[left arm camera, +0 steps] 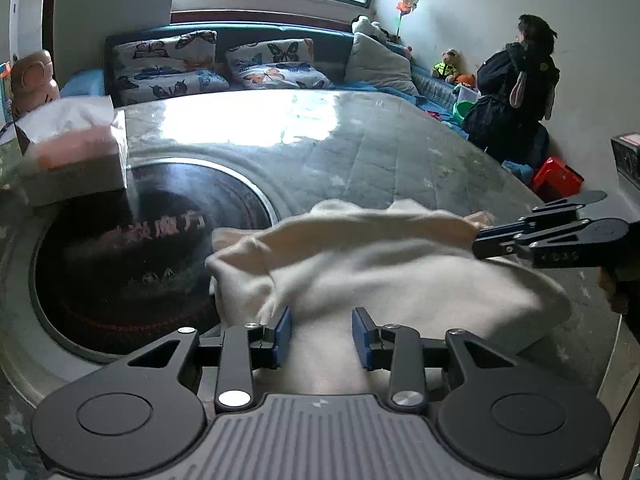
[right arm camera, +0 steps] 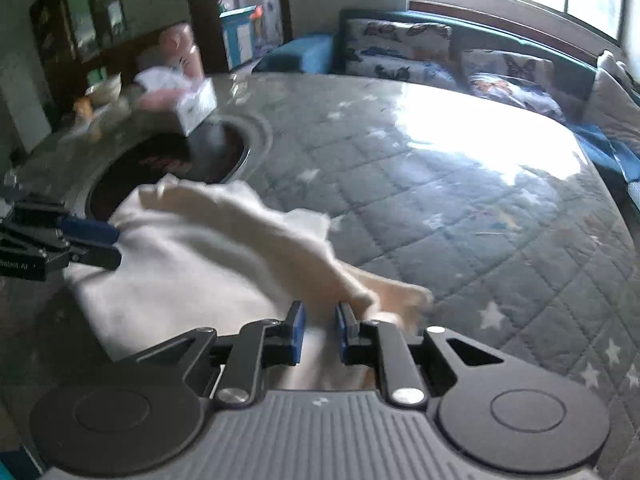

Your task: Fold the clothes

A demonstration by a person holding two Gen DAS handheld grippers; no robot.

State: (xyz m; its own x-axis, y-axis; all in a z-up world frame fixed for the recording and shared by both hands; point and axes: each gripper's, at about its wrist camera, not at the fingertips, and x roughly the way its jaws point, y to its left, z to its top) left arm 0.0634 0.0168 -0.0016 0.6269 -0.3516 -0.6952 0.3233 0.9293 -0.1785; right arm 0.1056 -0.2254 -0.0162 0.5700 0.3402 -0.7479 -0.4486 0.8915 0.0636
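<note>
Lying across the quilted worktop (left arm camera: pixel 400 152), the cream garment (left arm camera: pixel 360 272) runs its long axis between both tools, bunched and thick, soft like fleece. The left hand-held gripper (left arm camera: pixel 321 334) has it directly ahead, cloth passing between jaws that stand partly apart; whether the pads bite is hard to tell. The right hand-held gripper (right arm camera: pixel 320 330) is nearly closed, apparently pinching the far end, though blur hides the contact. Both tools sit equally near the garment.
</note>
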